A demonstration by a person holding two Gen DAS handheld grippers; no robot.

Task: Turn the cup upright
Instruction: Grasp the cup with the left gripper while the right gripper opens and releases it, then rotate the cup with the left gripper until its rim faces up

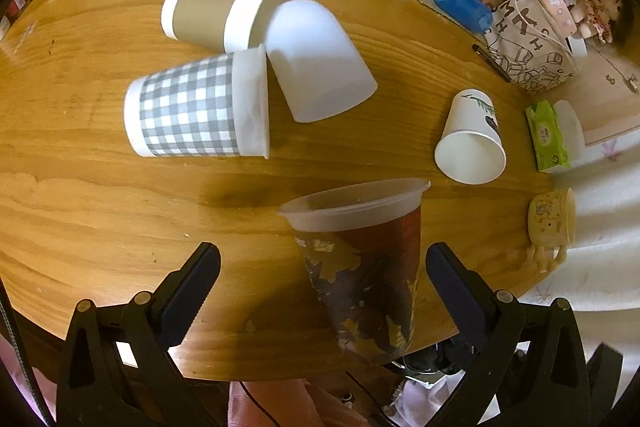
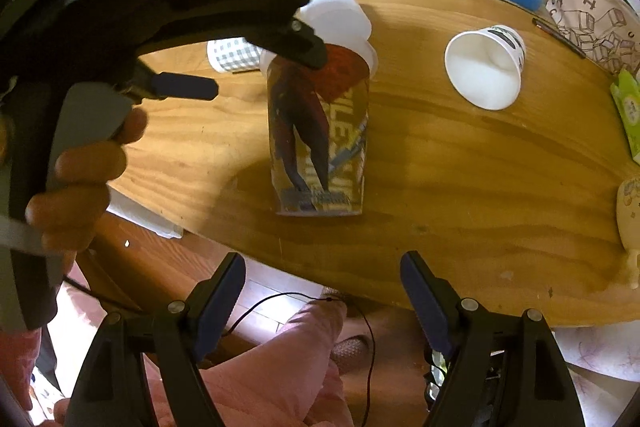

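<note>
The left gripper [image 1: 322,283] hangs nearest the lens, its jaws spread wide, with the printed plastic cup [image 1: 360,267] standing upright between them but nearer the right-hand finger; no contact with either finger is visible. The cup stands on its narrow base close to the near edge of the wooden table [image 1: 80,187], mouth up. It is a tall, tapered tumbler of frosted translucent plastic with a rolled lip and a dark printed wrap. The right gripper [image 2: 322,291] is held off the table edge, jaws likewise wide and holding nothing. Principal hazard: a tall, light cup on a small base tips easily, so a sideways brush from the nearer finger as the gripper moves away could topple it or push it off the edge. Whether the base sits fully flat cannot be confirmed through the fisheye distortion. The checked paper cup [image 1: 196,107], sleeved paper cup [image 1: 220,15], white cup [image 1: 316,63] and small paper cup [image 1: 472,139] lie on their sides; being round, they roll if nudged.
</note>
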